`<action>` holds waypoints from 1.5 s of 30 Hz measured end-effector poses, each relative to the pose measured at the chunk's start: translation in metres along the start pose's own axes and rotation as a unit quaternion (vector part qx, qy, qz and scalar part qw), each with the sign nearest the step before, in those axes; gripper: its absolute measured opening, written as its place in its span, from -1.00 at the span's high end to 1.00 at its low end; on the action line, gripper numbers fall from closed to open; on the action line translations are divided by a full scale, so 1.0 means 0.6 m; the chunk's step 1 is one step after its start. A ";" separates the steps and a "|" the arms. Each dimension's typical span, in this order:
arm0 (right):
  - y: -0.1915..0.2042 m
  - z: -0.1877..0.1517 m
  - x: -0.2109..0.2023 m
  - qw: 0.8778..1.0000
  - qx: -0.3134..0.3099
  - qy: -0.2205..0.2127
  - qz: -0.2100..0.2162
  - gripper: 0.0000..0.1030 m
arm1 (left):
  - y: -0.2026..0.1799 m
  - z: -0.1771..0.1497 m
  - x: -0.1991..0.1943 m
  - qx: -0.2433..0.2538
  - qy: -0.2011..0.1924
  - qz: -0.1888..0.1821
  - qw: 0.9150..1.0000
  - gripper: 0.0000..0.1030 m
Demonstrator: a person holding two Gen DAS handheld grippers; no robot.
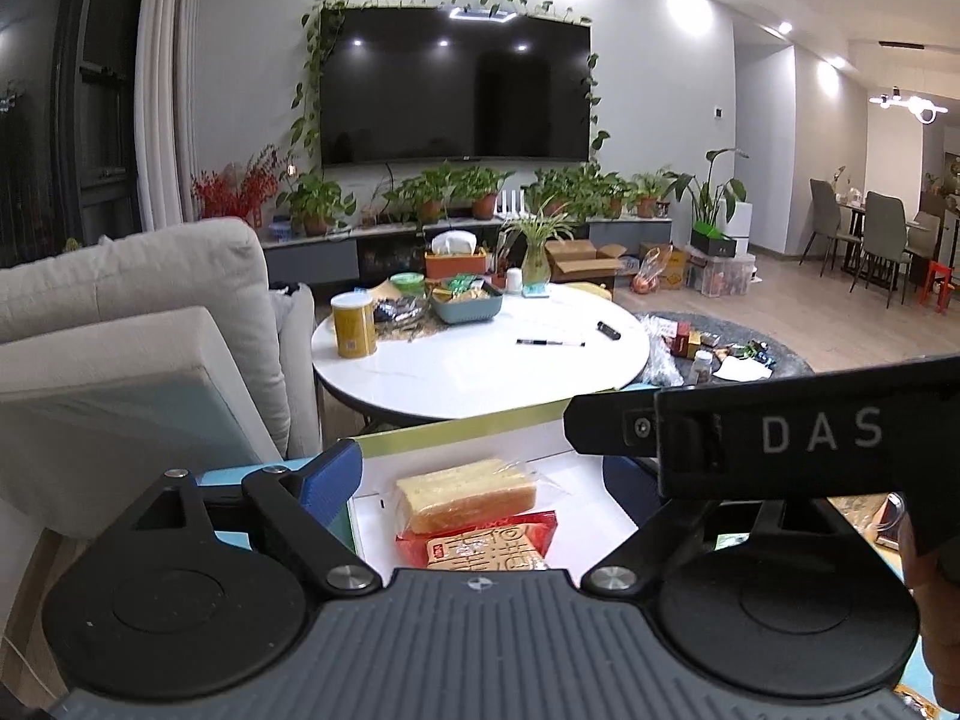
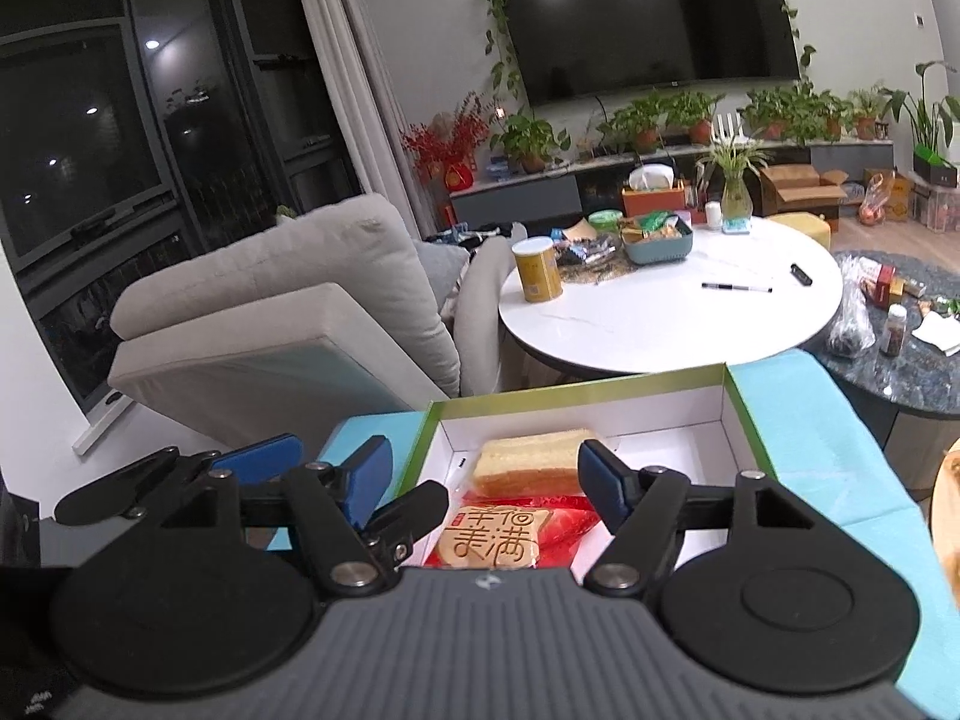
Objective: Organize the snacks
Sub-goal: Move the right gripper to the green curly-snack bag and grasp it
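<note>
A shallow box with a white inside and a green rim [image 2: 576, 385] lies on a turquoise surface just ahead of both grippers. In it are a wrapped slice of sponge cake [image 1: 465, 495] [image 2: 528, 462] and, nearer me, a red packet with a stamped biscuit [image 1: 480, 549] [image 2: 492, 540]. My left gripper [image 1: 480, 480] hovers open over the box with nothing between its blue fingers [image 1: 333, 474]. The black side of the other tool [image 1: 780, 438] partly hides the left gripper's right finger. My right gripper [image 2: 486, 486] is open above the two snacks and touches neither.
A round white table [image 1: 480, 372] [image 2: 660, 330] beyond the box holds a yellow canister [image 1: 354, 324], a blue-grey basket of snacks [image 1: 468, 300], loose packets, a pen [image 1: 549, 342] and plants. A beige sofa [image 1: 132, 330] stands left. A dark low table [image 2: 918, 360] with packets is at the right.
</note>
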State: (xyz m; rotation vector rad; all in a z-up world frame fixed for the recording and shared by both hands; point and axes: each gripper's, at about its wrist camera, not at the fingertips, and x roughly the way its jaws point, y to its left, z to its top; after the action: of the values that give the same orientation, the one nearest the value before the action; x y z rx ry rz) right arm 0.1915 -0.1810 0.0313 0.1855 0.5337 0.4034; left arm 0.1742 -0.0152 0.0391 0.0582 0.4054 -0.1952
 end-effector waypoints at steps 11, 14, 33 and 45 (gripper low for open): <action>0.006 -0.007 -0.073 0.999 -0.019 -0.035 0.003 0.01 | -0.034 0.000 -0.062 0.009 -0.025 -0.012 1.000 -0.73; 0.001 -0.015 -0.092 0.999 -0.020 -0.044 -0.003 0.01 | -0.040 -0.006 -0.073 0.004 -0.025 -0.017 1.000 -0.73; -0.121 -0.073 -0.069 0.999 0.022 -0.010 -0.048 0.01 | -0.077 -0.074 -0.021 -0.017 0.042 -0.029 0.999 -0.74; -0.195 -0.113 0.013 0.996 0.057 0.066 -0.033 -0.01 | -0.103 -0.118 0.057 -0.017 0.111 -0.070 0.991 -0.73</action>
State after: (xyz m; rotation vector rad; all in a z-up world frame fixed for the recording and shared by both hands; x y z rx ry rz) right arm 0.1998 -0.2786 -0.0621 0.2514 0.6920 0.3216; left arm 0.1656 -0.0752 -0.0404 0.0178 0.6344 -0.3227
